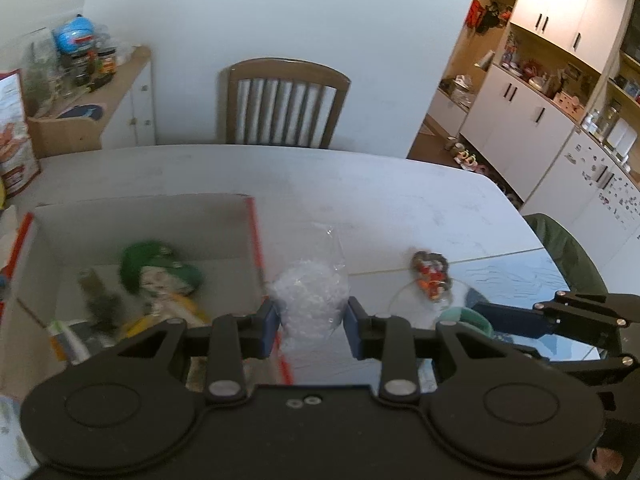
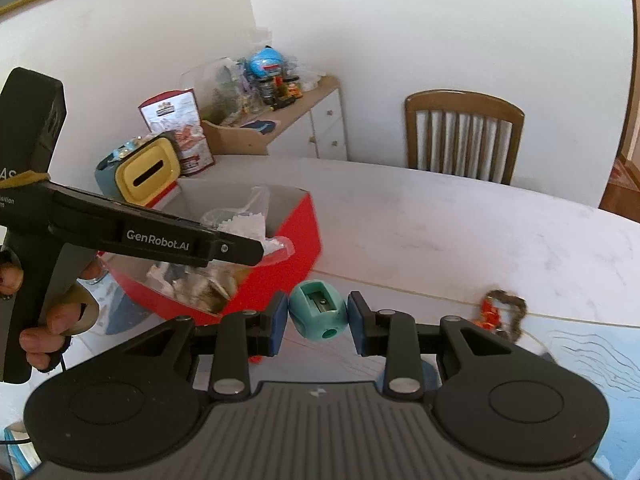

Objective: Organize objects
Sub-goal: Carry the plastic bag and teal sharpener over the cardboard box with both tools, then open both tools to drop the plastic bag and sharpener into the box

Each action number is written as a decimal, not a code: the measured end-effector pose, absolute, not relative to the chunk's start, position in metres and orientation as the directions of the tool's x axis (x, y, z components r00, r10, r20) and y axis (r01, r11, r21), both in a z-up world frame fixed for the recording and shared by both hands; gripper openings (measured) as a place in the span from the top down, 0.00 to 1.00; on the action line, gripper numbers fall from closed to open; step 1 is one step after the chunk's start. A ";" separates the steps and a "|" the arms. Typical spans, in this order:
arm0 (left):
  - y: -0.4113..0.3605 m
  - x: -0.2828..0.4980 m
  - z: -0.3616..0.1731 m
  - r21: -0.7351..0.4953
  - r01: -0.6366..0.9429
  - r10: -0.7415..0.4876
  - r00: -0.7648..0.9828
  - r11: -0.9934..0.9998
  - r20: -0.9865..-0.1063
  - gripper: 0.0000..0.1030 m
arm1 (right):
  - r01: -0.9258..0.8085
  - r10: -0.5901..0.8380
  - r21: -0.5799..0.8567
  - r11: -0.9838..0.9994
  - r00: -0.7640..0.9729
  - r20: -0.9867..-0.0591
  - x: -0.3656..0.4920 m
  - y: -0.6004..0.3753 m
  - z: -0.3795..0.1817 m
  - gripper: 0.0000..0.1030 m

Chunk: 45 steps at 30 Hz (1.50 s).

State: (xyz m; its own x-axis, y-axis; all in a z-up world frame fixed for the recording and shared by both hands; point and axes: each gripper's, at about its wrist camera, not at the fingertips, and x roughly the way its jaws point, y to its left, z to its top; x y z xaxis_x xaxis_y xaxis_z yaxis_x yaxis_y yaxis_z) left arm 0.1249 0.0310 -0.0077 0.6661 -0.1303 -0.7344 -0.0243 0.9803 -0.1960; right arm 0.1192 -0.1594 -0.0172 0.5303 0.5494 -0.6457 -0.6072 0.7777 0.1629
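Observation:
My left gripper (image 1: 312, 320) is shut on a clear plastic bag of white bits (image 1: 310, 294), held just right of the red-edged cardboard box (image 1: 144, 212). The box holds a green item (image 1: 156, 264) and several other things. My right gripper (image 2: 318, 320) is shut on a teal pencil sharpener (image 2: 319, 314), held above the table beside the red box (image 2: 304, 248). In the right wrist view the left gripper (image 2: 276, 250) holds the bag (image 2: 278, 245) over the box's rim. An orange-and-brown bracelet (image 1: 431, 276) (image 2: 500, 312) lies on the table to the right.
The white table (image 1: 360, 192) has a wooden chair (image 1: 284, 104) behind it. A blue-patterned mat (image 1: 516, 280) lies at the right. A yellow-lidded container (image 2: 146, 172) and a snack packet (image 2: 176, 120) stand behind the box. A cluttered sideboard (image 1: 100, 80) sits at the wall.

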 end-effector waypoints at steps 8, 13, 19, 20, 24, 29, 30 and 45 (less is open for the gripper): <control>0.079 0.110 -0.010 -0.183 -0.064 -0.095 0.664 0.981 -0.742 0.68 | -0.627 0.555 0.149 0.765 0.524 -0.646 0.112 -0.117 -0.016 0.69; 0.107 0.107 -0.013 -0.172 -0.091 -0.070 0.661 0.981 -0.747 0.68 | -0.638 0.559 0.147 0.756 0.513 -0.651 0.111 -0.091 -0.018 0.69; 0.140 0.106 -0.022 -0.154 -0.124 -0.038 0.649 0.980 -0.760 0.68 | -0.644 0.555 0.141 0.752 0.503 -0.663 0.116 -0.064 -0.025 0.69; 0.144 0.106 -0.024 -0.149 -0.129 -0.031 0.645 0.980 -0.763 0.68 | -0.645 0.554 0.139 0.751 0.502 -0.665 0.118 -0.059 -0.026 0.69; 0.161 0.110 -0.034 -0.139 -0.153 -0.012 0.627 0.978 -0.779 0.68 | -0.643 0.545 0.133 0.754 0.498 -0.675 0.125 -0.044 -0.034 0.69; 0.181 0.117 -0.046 -0.118 -0.177 0.013 0.603 0.977 -0.797 0.68 | -0.641 0.531 0.124 0.757 0.493 -0.689 0.138 -0.022 -0.044 0.69; 0.184 0.119 -0.048 -0.108 -0.180 0.023 0.600 0.978 -0.799 0.68 | -0.642 0.529 0.122 0.757 0.491 -0.692 0.140 -0.019 -0.047 0.69; 0.215 0.153 -0.082 0.002 -0.203 0.111 0.526 0.979 -0.843 0.68 | -0.623 0.467 0.092 0.777 0.472 -0.748 0.191 0.050 -0.089 0.69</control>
State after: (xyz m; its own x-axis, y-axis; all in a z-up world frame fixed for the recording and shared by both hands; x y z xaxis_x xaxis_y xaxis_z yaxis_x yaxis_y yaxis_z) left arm 0.1528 0.2151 -0.0819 0.5262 0.1107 -0.8431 -0.2032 0.9791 0.0017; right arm 0.1905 0.0502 -0.0895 0.4719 0.4667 -0.7480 -0.6231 0.7768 0.0915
